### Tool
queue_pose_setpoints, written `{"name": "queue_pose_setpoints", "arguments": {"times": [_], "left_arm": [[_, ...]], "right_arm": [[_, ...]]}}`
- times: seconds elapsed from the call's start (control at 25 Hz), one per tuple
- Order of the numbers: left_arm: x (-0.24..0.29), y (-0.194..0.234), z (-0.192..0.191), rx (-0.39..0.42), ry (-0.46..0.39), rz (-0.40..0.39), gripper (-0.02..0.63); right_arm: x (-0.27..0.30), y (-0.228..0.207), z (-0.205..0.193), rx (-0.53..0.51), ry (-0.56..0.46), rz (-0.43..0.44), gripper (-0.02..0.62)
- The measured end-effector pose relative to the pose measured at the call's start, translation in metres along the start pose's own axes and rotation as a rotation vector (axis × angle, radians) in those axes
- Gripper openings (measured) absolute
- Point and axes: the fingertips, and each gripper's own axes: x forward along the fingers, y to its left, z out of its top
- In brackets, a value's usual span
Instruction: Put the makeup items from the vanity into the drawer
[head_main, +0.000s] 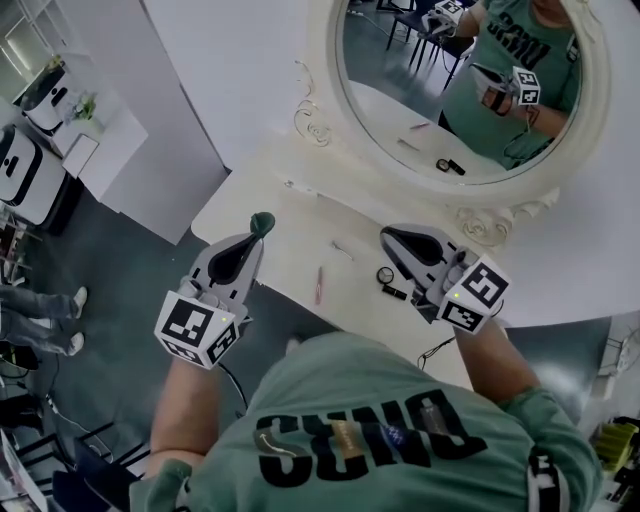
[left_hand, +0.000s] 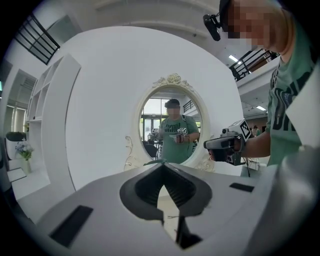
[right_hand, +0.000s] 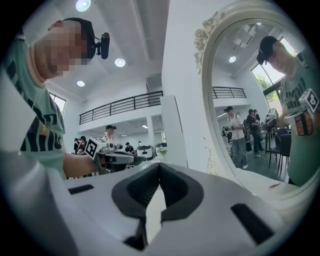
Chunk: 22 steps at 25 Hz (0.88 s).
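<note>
On the white vanity top (head_main: 262, 268) lie a thin pink pencil (head_main: 319, 285), a small silver piece (head_main: 343, 250), a round compact (head_main: 385, 274) and a short black tube (head_main: 396, 292). My left gripper (head_main: 262, 224) hovers over the vanity's left end, jaws together and holding nothing (left_hand: 162, 162). To the right, my right gripper (head_main: 388, 236) hangs just above the compact and tube, its jaws also together and bare (right_hand: 159, 165). Both point level toward the mirror. No drawer shows in any view.
An oval mirror in an ornate cream frame (head_main: 322, 118) stands at the vanity's back against a white wall. A white side table (head_main: 95, 150) stands far left, with another person's feet (head_main: 55, 318) on the dark floor. A cable (head_main: 437, 350) hangs off the front edge.
</note>
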Motion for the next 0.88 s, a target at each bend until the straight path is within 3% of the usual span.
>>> {"name": "queue_pose_setpoints", "arguments": {"times": [0.24,0.44,0.72,0.88], "left_arm": [[0.001,-0.003,0.0,-0.006,-0.003,-0.006,0.014],[0.018,-0.027,-0.006,0.01,0.02,-0.068,0.014],[0.083,-0.082,-0.016,0.038,0.069,-0.239,0.014],[0.129,-0.143,-0.033,0.059,0.109,-0.389,0.014]], "right_arm": [[-0.001,-0.001,0.0,0.002,-0.001,-0.004,0.012],[-0.021,-0.007,-0.008,0.016,-0.007,-0.046,0.012],[-0.071,-0.049,-0.021,0.045,-0.018,-0.18,0.012],[-0.128,-0.075,-0.042,0.082,-0.027,-0.299,0.012]]}}
